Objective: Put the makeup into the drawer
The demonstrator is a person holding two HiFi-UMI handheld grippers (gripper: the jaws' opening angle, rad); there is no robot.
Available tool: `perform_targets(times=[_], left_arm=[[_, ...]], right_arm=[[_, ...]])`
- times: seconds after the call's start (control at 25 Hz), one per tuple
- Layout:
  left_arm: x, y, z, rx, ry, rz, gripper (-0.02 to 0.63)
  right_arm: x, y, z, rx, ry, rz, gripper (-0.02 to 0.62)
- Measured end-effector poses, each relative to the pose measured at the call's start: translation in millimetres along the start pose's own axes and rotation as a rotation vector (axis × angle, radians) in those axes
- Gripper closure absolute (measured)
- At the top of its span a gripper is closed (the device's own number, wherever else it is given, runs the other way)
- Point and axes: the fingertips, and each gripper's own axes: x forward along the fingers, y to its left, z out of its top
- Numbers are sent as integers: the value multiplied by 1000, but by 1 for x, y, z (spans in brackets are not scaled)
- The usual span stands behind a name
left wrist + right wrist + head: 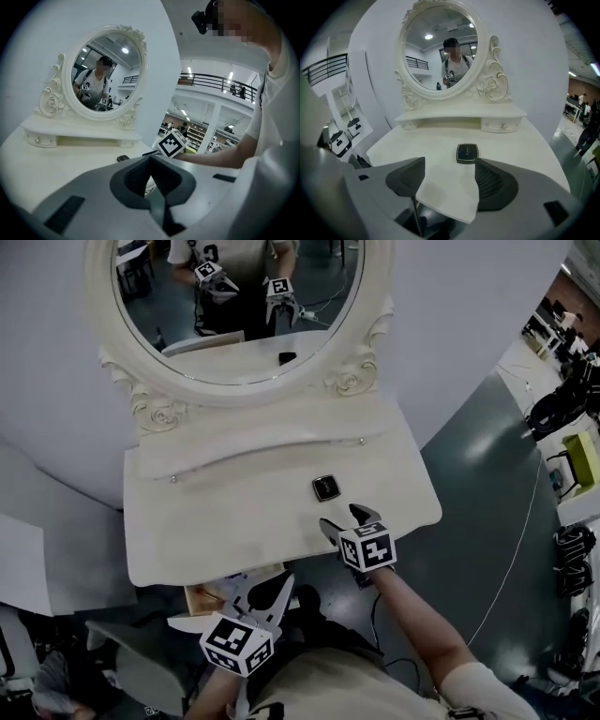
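A small black makeup compact point(325, 487) point(467, 153) lies flat on the white vanity table point(187, 531), right of its middle. My right gripper point(343, 517) point(450, 165) hovers just short of it over the table's front edge, jaws wide open and empty, the compact just past the tip of its right finger. Below the front edge a drawer point(211, 596) stands pulled out, its wooden inside showing. My left gripper point(262, 592) point(150, 158) is at that drawer. Its fingertips meet; a pale sliver shows in the hollow between the pads, and I cannot tell what it is.
An oval mirror point(239, 306) in a carved white frame rises at the back above a low shelf point(262, 451) with small knobbed drawers. A grey chair point(122, 652) stands at the lower left. Cables and equipment point(572, 549) lie on the floor to the right.
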Motion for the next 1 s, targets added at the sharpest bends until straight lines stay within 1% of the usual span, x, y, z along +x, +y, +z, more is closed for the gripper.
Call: perform_targets(times=[0.16, 0.36, 0.52, 0.68, 0.8, 0.88, 1.0], left_arm=[[-8, 14, 0, -15, -4, 52, 552], [-19, 31, -3, -38, -8, 120, 552], [-28, 39, -4, -51, -11, 160, 552], [-38, 46, -4, -59, -18, 197, 552], [-49, 51, -2, -59, -30, 225, 552], [-57, 54, 0, -60, -40, 244, 552], [-73, 60, 1, -64, -52, 273, 552]], right_arm=[[27, -11, 1, -51, 40, -29, 279], [61, -34, 7, -63, 70, -73, 265], [87, -44, 9, -45, 101, -87, 259], [108, -53, 6, -56, 149, -119, 258], [118, -56, -1, -20, 176, -129, 259], [122, -60, -3, 6, 175, -146, 259], [125, -62, -4, 8, 167, -159, 259]])
